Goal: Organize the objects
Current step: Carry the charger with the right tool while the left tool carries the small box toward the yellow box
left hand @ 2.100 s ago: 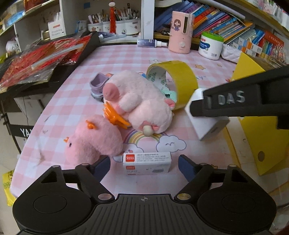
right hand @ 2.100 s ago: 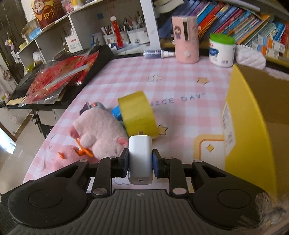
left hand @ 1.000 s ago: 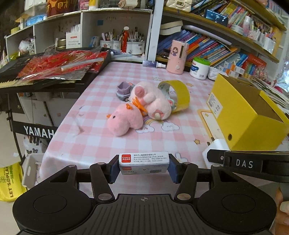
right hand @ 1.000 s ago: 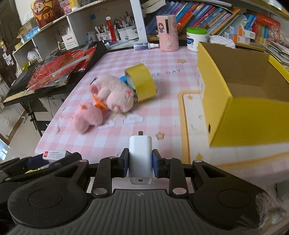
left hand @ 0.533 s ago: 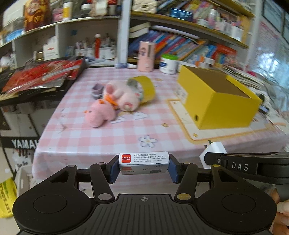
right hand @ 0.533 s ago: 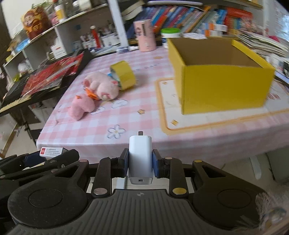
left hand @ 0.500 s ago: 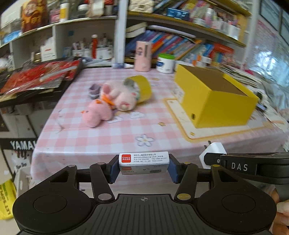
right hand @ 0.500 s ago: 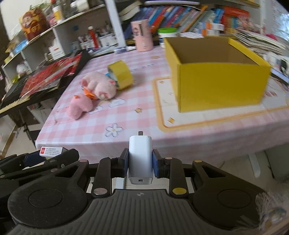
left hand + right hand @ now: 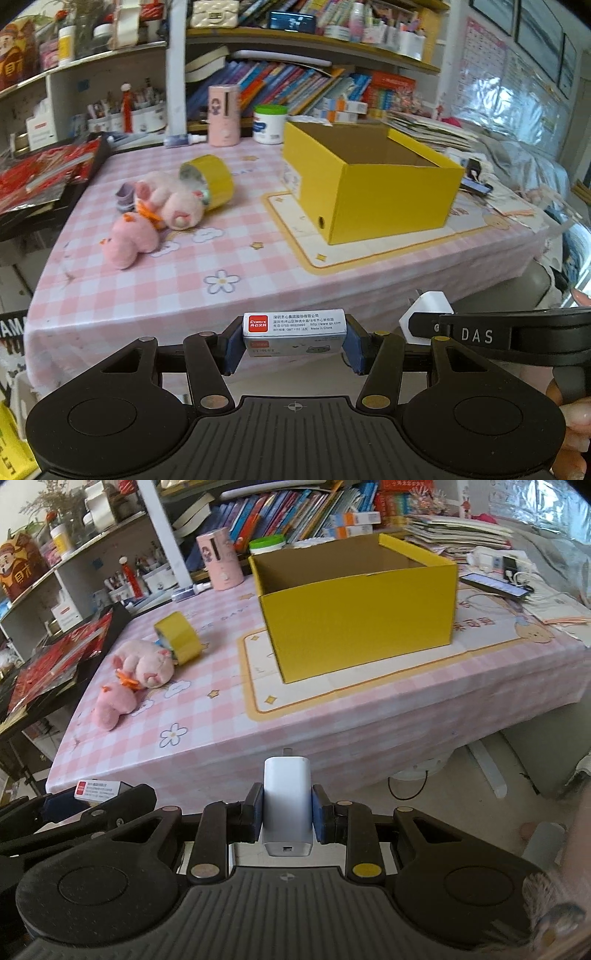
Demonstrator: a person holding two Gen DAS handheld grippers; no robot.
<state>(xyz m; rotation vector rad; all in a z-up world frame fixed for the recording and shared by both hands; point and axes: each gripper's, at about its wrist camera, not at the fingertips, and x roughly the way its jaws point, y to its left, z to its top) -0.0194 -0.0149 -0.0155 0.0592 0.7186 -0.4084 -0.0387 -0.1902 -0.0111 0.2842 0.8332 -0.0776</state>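
My left gripper is shut on a small white staple box with a red label, held off the table's near edge. Just to its right my right gripper is shut on a white charger plug; the plug also shows in the left wrist view. An open yellow cardboard box stands on a cream mat on the pink checked table. Two pink plush toys, a yellow tape roll and a small purple toy lie at the table's left.
A shelf of books, jars and pen cups runs along the back. A pink canister and a white tub stand at the table's far edge. Red packets on a black keyboard lie left. A phone and papers lie right.
Both grippers pulled back from the table and swung right while keeping their hold; the yellow box now sits nearer the middle of both views and the plush toys look smaller.
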